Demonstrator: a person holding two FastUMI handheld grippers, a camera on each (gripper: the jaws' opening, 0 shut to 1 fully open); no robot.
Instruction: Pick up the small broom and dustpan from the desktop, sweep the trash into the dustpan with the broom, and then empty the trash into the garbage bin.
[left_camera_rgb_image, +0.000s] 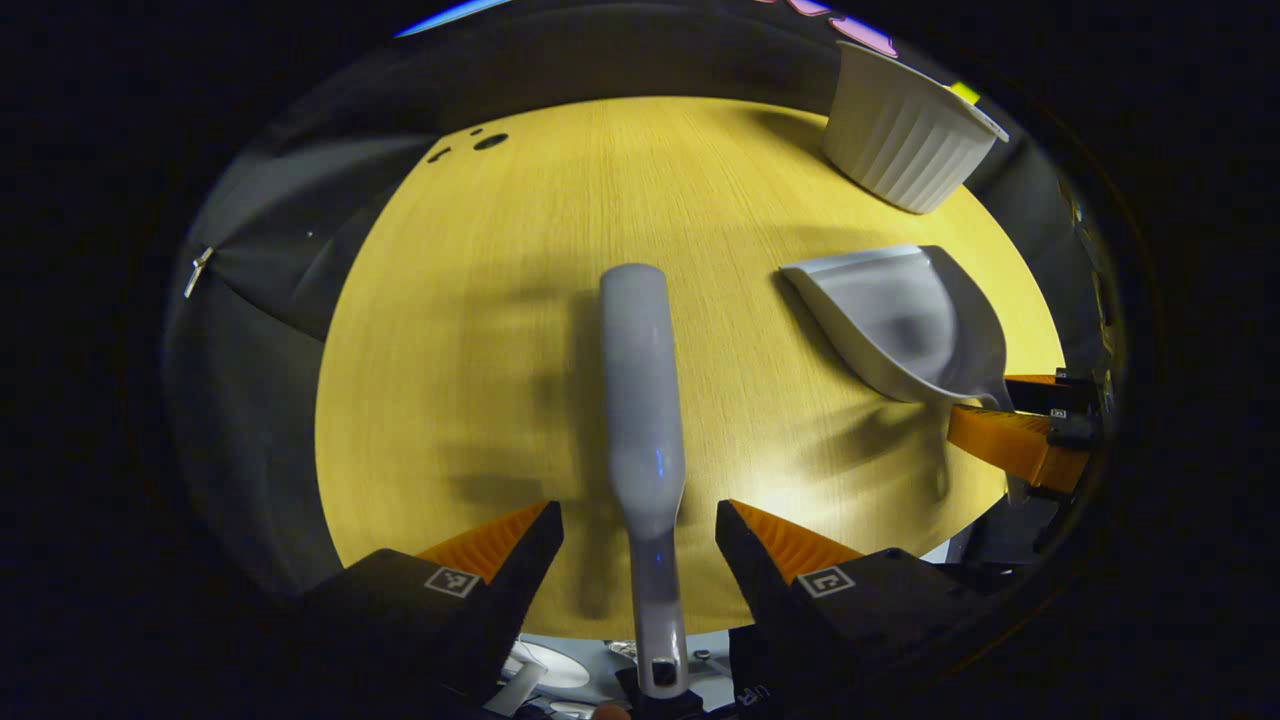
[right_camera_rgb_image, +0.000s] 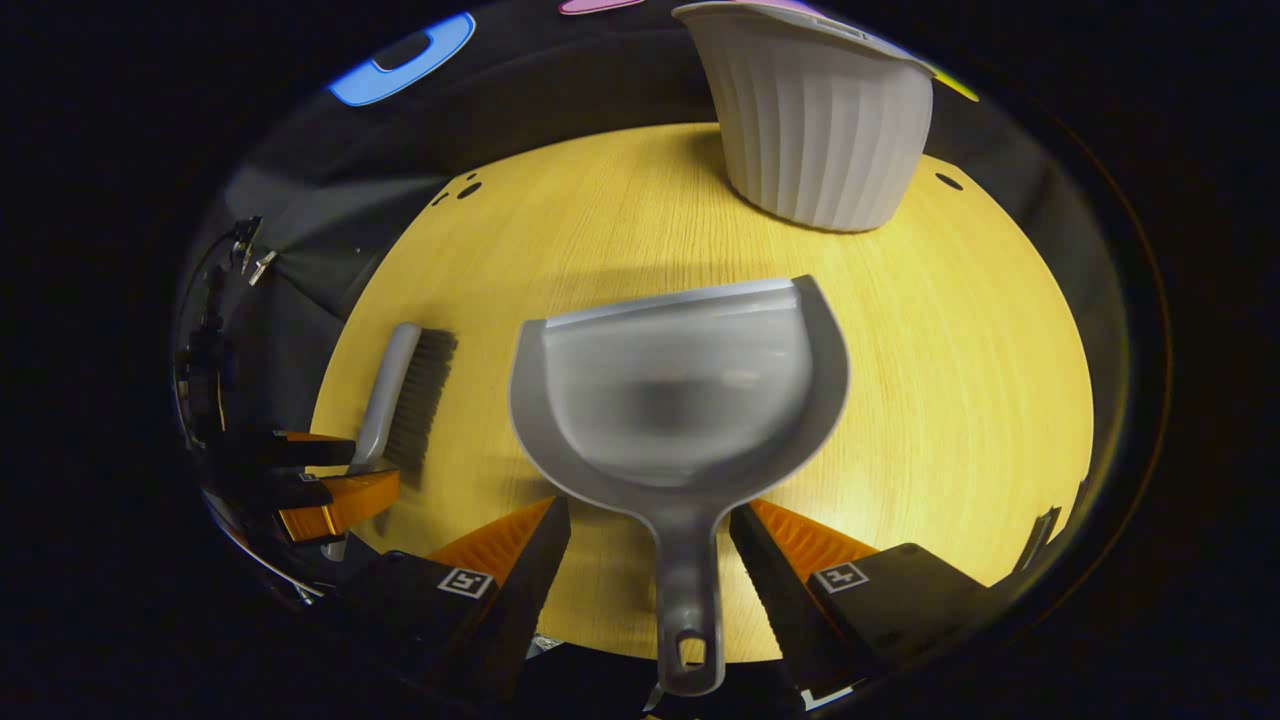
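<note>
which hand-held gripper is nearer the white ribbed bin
Right. The right hand-held gripper, straddling the dustpan handle, faces the bin just beyond the pan. The left hand-held gripper, around the broom, sits further off to the side.

Glossy grey plastic dustpan (right_camera_rgb_image: 680, 390) on a matt wood-grain desktop (right_camera_rgb_image: 960, 400).

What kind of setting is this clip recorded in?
Most likely a staged recording booth, not a home: a bare wooden desktop backed by black cloth, with just task props laid out: a grey dustpan, a small broom and a white ribbed garbage bin.
</note>
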